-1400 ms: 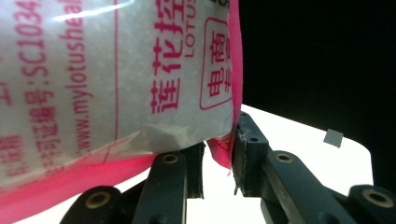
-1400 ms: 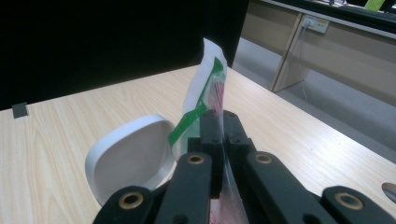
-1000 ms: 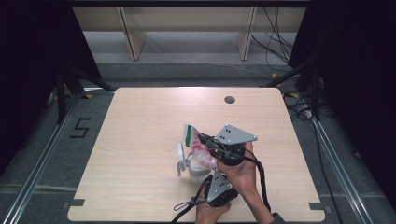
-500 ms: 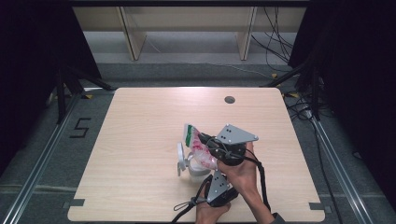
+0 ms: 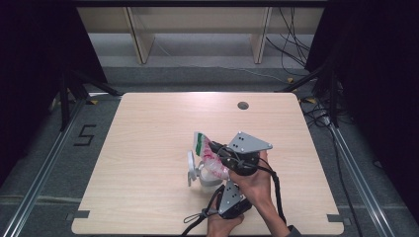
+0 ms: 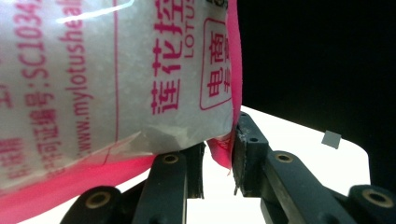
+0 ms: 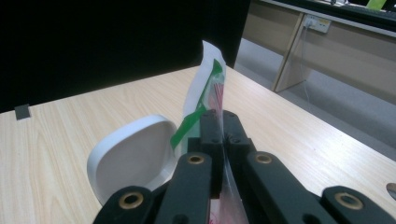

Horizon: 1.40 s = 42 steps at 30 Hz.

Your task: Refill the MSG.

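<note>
Nothing moved; bag (image 5: pixel 210 160) mid-table, edges well apart

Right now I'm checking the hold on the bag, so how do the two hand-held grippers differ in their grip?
The right hand-held gripper has its jaws pressed shut on the bag near its green-striped top; the left hand-held gripper shows a gap between its jaws, with the bag's pink edge in it. In the high view the right one is farther up the table, the left nearer the person. Both hold the same bag.

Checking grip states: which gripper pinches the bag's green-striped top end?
The right gripper: its jaws are shut on the bag at the green stripe. The left gripper holds the pink-edged bottom corner.
</note>
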Available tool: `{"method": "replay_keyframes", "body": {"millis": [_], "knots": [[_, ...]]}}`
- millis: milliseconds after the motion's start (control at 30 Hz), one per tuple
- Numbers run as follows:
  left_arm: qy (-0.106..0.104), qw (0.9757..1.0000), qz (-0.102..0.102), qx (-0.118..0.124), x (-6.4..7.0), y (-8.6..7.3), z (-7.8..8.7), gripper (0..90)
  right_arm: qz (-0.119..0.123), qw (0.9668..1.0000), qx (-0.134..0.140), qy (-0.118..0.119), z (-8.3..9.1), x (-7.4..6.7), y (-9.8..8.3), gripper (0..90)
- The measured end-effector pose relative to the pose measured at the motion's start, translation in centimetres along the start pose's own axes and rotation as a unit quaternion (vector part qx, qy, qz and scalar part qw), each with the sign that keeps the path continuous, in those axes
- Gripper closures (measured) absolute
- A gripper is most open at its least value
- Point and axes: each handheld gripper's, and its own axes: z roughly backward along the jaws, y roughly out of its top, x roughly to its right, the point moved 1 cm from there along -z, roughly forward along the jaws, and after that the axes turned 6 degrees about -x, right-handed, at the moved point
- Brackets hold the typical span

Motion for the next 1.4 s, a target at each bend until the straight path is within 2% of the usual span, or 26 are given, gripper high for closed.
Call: {"method": "replay_keyframes", "body": {"millis": [100, 133, 200, 233, 267, 300, 333, 467, 533, 600, 667, 833, 867, 967, 1033, 1133, 1200, 1300, 1367, 1400], "knots": [[0.003, 1.0000, -0.001, -0.007, 0.02, -0.02, 0.04, 75.5, -0.009, 0.9999, -0.003, -0.005, -0.01, 0.05, -0.08, 90.0], [0.003, 1.0000, -0.001, -0.005, 0.03, 0.01, 0.05, 75.5, -0.009, 1.0000, -0.003, -0.001, 0.02, 0.09, -0.06, 90.0], [0.001, 1.0000, 0.000, -0.002, 0.01, 0.02, 0.02, 75.5, -0.004, 1.0000, 0.003, -0.008, 0.00, 0.00, -0.01, 90.0], [0.002, 1.0000, 0.000, -0.004, 0.03, 0.02, 0.05, 75.5, -0.002, 1.0000, 0.000, 0.001, 0.01, -0.02, -0.01, 90.0], [0.003, 1.0000, -0.001, -0.005, 0.04, 0.00, 0.04, 75.5, -0.002, 1.0000, 0.000, 0.000, -0.03, 0.02, -0.01, 90.0], [0.002, 1.0000, -0.001, -0.005, 0.03, 0.02, 0.06, 75.4, -0.007, 0.9999, 0.001, -0.011, -0.03, 0.02, -0.04, 90.0], [0.002, 1.0000, -0.001, -0.005, 0.03, 0.03, 0.06, 75.5, -0.003, 1.0000, -0.001, -0.003, 0.04, 0.08, -0.02, 90.0], [0.002, 1.0000, -0.002, -0.006, 0.04, 0.02, 0.08, 75.5, -0.005, 1.0000, 0.002, -0.008, 0.02, 0.04, -0.02, 90.0], [0.002, 1.0000, -0.002, -0.004, 0.02, 0.04, 0.08, 75.5, -0.005, 1.0000, 0.000, -0.002, 0.05, 0.08, 0.00, 90.0], [0.002, 1.0000, -0.001, -0.004, 0.03, 0.03, 0.05, 75.5, -0.004, 0.9999, 0.004, -0.009, 0.01, 0.00, -0.01, 90.0], [0.002, 1.0000, -0.001, -0.005, 0.04, 0.04, 0.08, 75.4, -0.006, 1.0000, -0.002, -0.001, 0.09, 0.12, -0.01, 90.0], [0.002, 1.0000, -0.001, -0.004, 0.05, 0.05, 0.05, 75.4, -0.003, 1.0000, 0.002, -0.006, 0.03, 0.03, 0.00, 90.0], [-0.003, 1.0000, -0.001, 0.001, 0.00, 0.05, -0.05, 75.5, -0.005, 1.0000, 0.002, -0.006, 0.01, 0.07, -0.01, 90.0], [0.001, 1.0000, -0.001, -0.002, 0.05, 0.08, 0.02, 75.5, -0.004, 0.9999, 0.004, -0.008, 0.00, 0.00, 0.00, 90.0], [0.000, 1.0000, -0.001, 0.003, 0.08, 0.08, -0.03, 75.4, -0.005, 1.0000, -0.004, 0.001, 0.17, 0.03, 0.04, 90.0], [0.001, 1.0000, -0.003, -0.003, 0.05, 0.09, 0.01, 75.5, -0.004, 1.0000, 0.002, -0.003, 0.02, -0.03, 0.01, 90.0], [-0.004, 1.0000, -0.001, 0.004, 0.06, 0.04, -0.08, 75.4, -0.004, 1.0000, -0.008, 0.001, -0.02, -0.03, -0.05, 90.0], [0.002, 1.0000, -0.006, 0.001, 0.09, 0.14, 0.09, 75.5, -0.007, 1.0000, -0.002, 0.000, 0.13, -0.12, 0.08, 90.0], [0.001, 1.0000, -0.004, 0.001, 0.13, 0.12, 0.05, 75.4, 0.001, 1.0000, 0.001, -0.005, 0.11, -0.13, 0.13, 90.0], [-0.006, 1.0000, -0.004, 0.005, 0.09, 0.07, -0.08, 75.4, -0.002, 1.0000, -0.006, 0.002, 0.06, -0.16, 0.09, 90.0]]}}
